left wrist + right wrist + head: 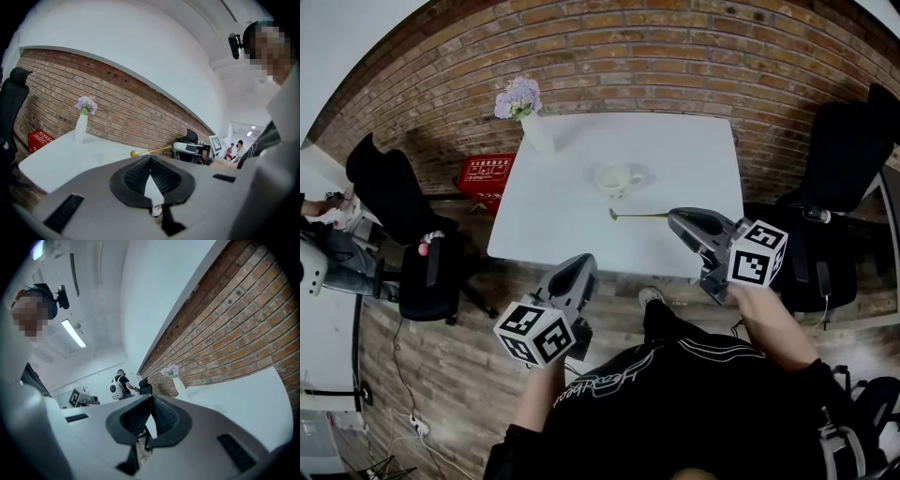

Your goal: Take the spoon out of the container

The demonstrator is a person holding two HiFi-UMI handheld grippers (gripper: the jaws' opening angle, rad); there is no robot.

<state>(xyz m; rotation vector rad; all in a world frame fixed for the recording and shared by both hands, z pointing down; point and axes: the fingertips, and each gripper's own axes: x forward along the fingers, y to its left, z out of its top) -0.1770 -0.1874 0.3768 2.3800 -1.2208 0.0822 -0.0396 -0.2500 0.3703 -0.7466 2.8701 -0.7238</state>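
The spoon (637, 216) is out of the cup (617, 179) and just in front of it, over the white surface (546, 220). Its long axis runs left-right, roughly level, bowl pointing left. The right gripper (674, 217) has its fingers clamped on the handle's end. The left gripper (583, 262) has its fingers together, with nothing between them.

Left gripper (581, 262) closed (tilted slightly down); right gripper (676, 218) level, clamping spoon (639, 216).

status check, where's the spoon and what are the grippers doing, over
Left gripper shut, empty. Right gripper shut on spoon by the handle end. Spoon out of cup, beside it. Nothing in the way.
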